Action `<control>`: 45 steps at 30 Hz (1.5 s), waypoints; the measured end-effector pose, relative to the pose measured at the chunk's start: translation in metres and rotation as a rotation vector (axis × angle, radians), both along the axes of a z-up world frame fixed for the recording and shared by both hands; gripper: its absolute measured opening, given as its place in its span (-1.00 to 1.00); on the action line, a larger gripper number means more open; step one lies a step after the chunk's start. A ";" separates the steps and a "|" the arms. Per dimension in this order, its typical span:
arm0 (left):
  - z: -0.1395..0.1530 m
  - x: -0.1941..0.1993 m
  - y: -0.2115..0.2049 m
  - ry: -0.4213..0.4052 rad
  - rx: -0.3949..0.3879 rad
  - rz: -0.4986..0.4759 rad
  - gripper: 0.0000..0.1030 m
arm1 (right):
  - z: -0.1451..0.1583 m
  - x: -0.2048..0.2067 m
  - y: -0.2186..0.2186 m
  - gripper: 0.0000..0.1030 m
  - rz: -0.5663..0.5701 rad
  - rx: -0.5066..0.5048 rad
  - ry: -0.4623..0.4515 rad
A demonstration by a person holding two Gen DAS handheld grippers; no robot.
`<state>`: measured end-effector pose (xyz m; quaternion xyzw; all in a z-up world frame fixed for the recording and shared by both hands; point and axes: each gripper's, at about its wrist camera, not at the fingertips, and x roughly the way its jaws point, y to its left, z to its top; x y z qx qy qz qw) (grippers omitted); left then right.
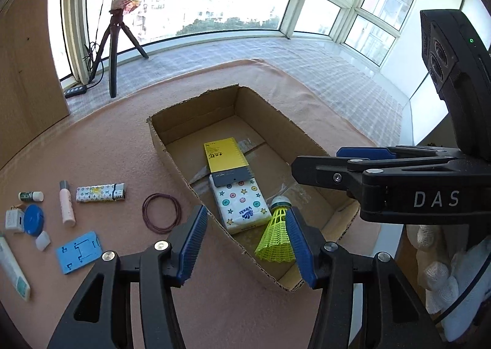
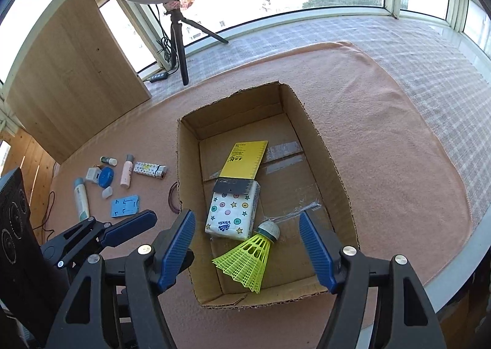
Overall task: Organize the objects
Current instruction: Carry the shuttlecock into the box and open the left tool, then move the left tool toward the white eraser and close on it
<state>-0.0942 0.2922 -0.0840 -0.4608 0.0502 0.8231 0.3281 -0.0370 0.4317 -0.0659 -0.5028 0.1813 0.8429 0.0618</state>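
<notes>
The tabletop is covered with a pink fleece cloth [image 2: 383, 140], probably so that small things do not slide or roll away. On it stands the open brown cardboard box [image 2: 334, 171], the place where the objects are collected.

Inside the box lie three things. A white tissue pack with coloured stars and buttons [image 2: 231, 211] lies flat on the bottom, and a yellow card with a grey end [image 2: 244, 161] rests partly on top of it. The yellow-green plastic shuttlecock [image 2: 248, 260] lies on its side close to the near wall, its cork tip touching the corner of the tissue pack — I judge it was just put there.

Both tongs are empty. The right tongs [image 2: 247, 252] hang wide open over the shuttlecock, the pads not touching it. The left tongs [image 1: 247, 240] are about half open at the near left wall of the box, with nothing between the pads.

On the cloth at the left wait the smaller objects: a pale green tube [image 1: 13, 266], a flat blue plastic holder [image 1: 78, 252], a thin dark red wire ring [image 1: 161, 212], a patterned lighter [image 1: 100, 193], a pink tube with grey cap [image 1: 66, 206], a round blue case [image 1: 33, 220] — the task seems less than half done.
</notes>
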 end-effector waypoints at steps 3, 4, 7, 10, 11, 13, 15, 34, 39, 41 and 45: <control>-0.001 -0.005 -0.023 -0.003 -0.012 0.052 0.10 | 0.001 -0.003 -0.006 0.30 0.014 0.003 0.005; -0.002 -0.007 -0.031 -0.005 -0.014 0.071 0.10 | 0.001 -0.004 -0.009 0.30 0.021 0.002 0.010; -0.004 -0.014 -0.060 -0.013 -0.022 0.135 0.10 | 0.001 -0.008 -0.019 0.30 0.047 -0.002 0.019; -0.007 -0.023 -0.091 -0.030 -0.019 0.202 0.10 | 0.001 -0.013 -0.034 0.30 0.085 -0.001 0.033; -0.008 -0.025 -0.101 -0.032 -0.022 0.225 0.10 | 0.001 -0.015 -0.038 0.30 0.097 -0.001 0.036; -0.010 -0.031 -0.122 -0.032 -0.034 0.269 0.10 | 0.000 -0.020 -0.049 0.30 0.124 -0.008 0.039; -0.013 -0.037 -0.142 -0.030 -0.051 0.308 0.10 | 0.000 -0.025 -0.060 0.30 0.155 -0.023 0.043; -0.064 -0.117 -0.233 -0.143 -0.121 0.469 -0.03 | -0.044 -0.103 -0.153 0.30 0.318 -0.126 -0.044; -0.081 -0.131 -0.233 -0.180 -0.135 0.469 -0.30 | -0.062 -0.122 -0.164 0.27 0.327 -0.122 -0.094; -0.087 -0.135 -0.232 -0.200 -0.138 0.467 -0.38 | -0.067 -0.128 -0.168 0.17 0.335 -0.127 -0.111; -0.096 -0.139 -0.230 -0.219 -0.152 0.465 -0.44 | -0.075 -0.136 -0.172 0.11 0.337 -0.132 -0.133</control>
